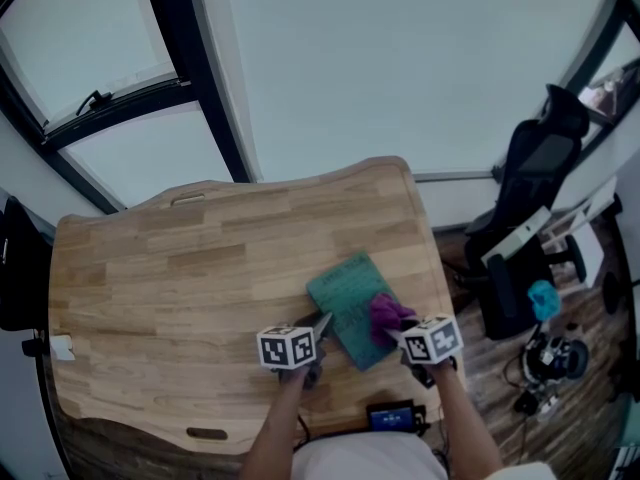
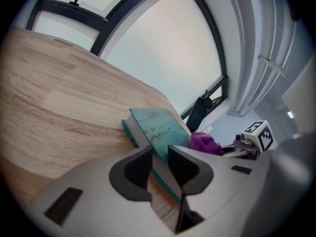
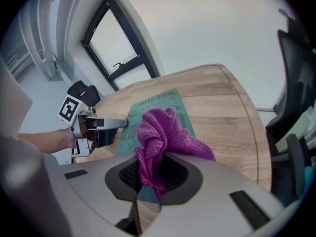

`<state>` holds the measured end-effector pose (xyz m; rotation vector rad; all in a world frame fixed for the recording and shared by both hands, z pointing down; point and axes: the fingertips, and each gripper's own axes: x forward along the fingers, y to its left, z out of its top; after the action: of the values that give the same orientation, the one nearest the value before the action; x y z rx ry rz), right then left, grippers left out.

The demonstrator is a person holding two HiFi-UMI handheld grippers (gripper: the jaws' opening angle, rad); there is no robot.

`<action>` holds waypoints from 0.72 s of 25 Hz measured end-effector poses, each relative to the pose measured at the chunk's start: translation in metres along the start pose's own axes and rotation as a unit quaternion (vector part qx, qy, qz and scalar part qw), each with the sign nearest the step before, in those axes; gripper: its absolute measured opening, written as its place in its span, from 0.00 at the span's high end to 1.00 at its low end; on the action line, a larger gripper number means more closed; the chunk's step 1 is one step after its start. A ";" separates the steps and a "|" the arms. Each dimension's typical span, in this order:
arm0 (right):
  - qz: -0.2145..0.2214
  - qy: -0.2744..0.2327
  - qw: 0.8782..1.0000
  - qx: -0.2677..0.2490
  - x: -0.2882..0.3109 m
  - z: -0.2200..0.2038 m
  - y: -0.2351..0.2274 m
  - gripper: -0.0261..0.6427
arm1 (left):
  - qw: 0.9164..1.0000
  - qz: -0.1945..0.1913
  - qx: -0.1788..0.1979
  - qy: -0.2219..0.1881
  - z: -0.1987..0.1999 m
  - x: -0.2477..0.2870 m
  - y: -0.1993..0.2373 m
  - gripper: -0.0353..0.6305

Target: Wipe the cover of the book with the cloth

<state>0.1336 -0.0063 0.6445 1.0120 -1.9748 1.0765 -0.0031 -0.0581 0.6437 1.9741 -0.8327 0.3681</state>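
- the person's forearms come in from the bottom edge of the head view, one gripper in each hand, both at the near part of the wooden table (image 1: 180, 268).
- the left gripper (image 2: 159, 167) has its jaws closed to a narrow gap on the near left edge of the book (image 2: 160, 127); one pad lies against the teal cover, the other against the edge below it.
- the right gripper (image 3: 153, 174) is clamped on the purple cloth (image 3: 163, 132), which bunches up out of the jaws and hangs over the cover.
- the book lies flat and turned at an angle on the near right part of the table, between the two grippers; the cloth sits on its near right corner.
- beyond the book the tabletop runs back to a curved far edge.
- a black office chair (image 1: 535, 168) stands on the floor to the right of the table.
- dark window frames (image 1: 190, 78) cross the pale panes behind.
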 end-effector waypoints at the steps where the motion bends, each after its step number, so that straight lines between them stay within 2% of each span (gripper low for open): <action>1: 0.000 0.000 1.000 -0.001 0.001 0.002 0.000 0.89 | 1.000 0.000 0.000 0.000 0.000 0.000 0.000 0.79; 18: 0.006 -0.008 1.000 -0.004 0.020 0.042 0.004 0.89 | 1.000 -0.009 -0.016 0.011 -0.008 0.002 0.001 0.80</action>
<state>0.1128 -0.0476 0.6412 1.0077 -1.9996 1.0696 -0.0015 -0.0521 0.6493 1.9436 -0.8015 0.3644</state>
